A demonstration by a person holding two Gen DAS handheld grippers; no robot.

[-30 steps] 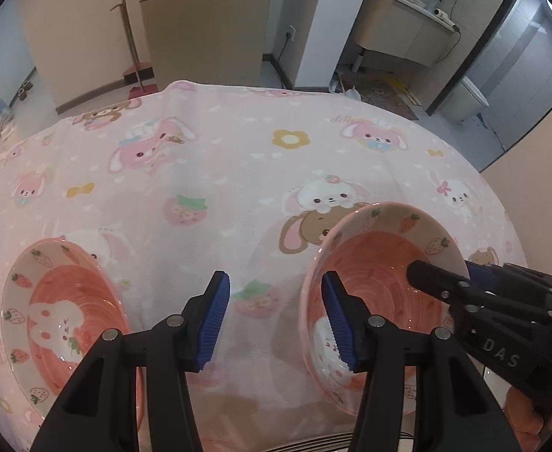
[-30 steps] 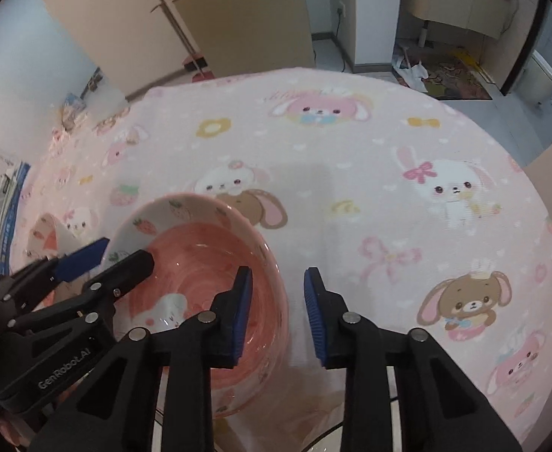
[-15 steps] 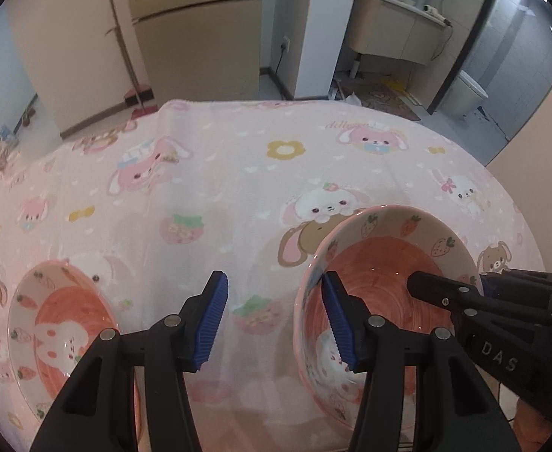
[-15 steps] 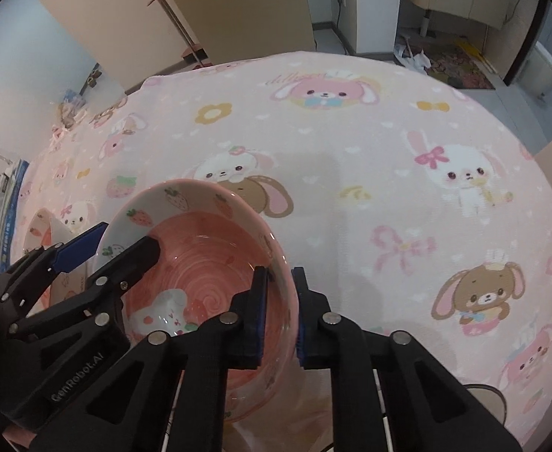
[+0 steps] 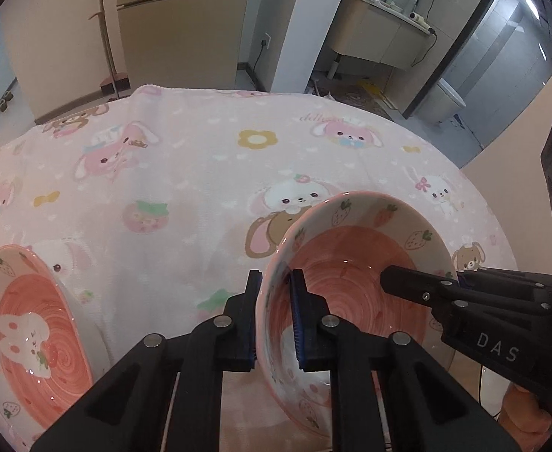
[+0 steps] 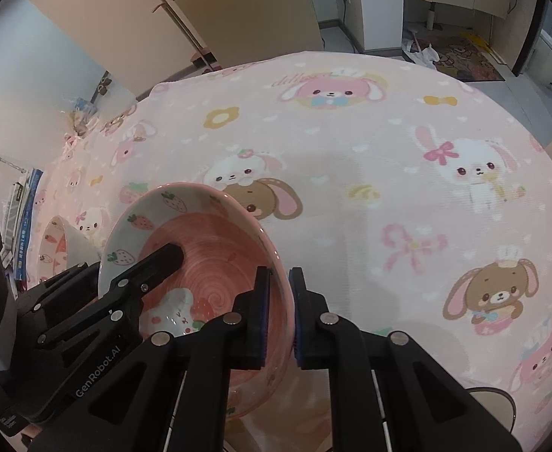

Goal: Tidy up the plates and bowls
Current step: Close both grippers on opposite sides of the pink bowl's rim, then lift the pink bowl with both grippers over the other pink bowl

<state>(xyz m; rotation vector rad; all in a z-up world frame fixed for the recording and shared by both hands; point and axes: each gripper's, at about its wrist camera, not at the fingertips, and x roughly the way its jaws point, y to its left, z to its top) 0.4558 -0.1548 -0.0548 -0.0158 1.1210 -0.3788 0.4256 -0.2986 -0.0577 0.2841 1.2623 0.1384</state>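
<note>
The left gripper has just been closing and its jaws now pinch the near-left rim of the bowl, one pad outside the wall, one inside. A second ago they stood wide open astride that rim. The right gripper closed half a second sooner and clamps the opposite rim of the same bowl. The bowl, tilted, sits just in front of the cloth's brown-bear print. With both sides held, a lift looks ready to begin. The second bowl, left of the held one, lies untouched, likely the stacking target.
</note>
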